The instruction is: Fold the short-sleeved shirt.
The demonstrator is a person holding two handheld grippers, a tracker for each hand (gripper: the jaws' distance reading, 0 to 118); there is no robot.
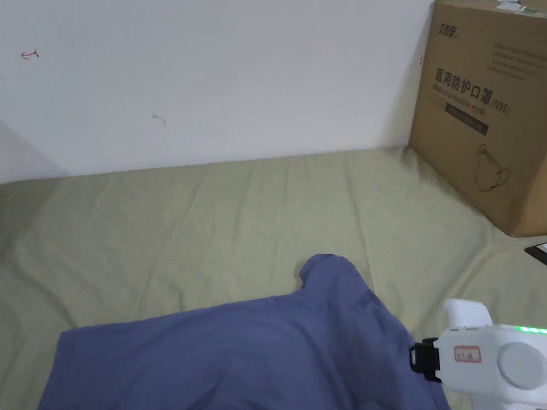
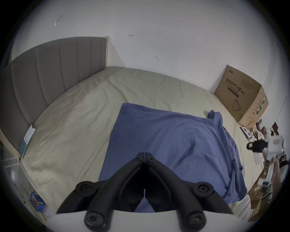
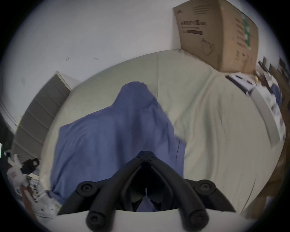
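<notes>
Both grippers, left gripper (image 2: 144, 154) and right gripper (image 3: 146, 153), are being held pressed together, empty; the blue shirt (image 1: 245, 357), low in the frame, is best being flattened first.

The blue shirt (image 1: 233, 357) is soft matt cloth, the green bed sheet (image 1: 183, 229) is wrinkly cloth, the box (image 1: 489, 119) is rough brown cardboard, and the right gripper (image 3: 146, 154) has smooth, black, matt plastic fingers (image 3: 164, 175).
</notes>
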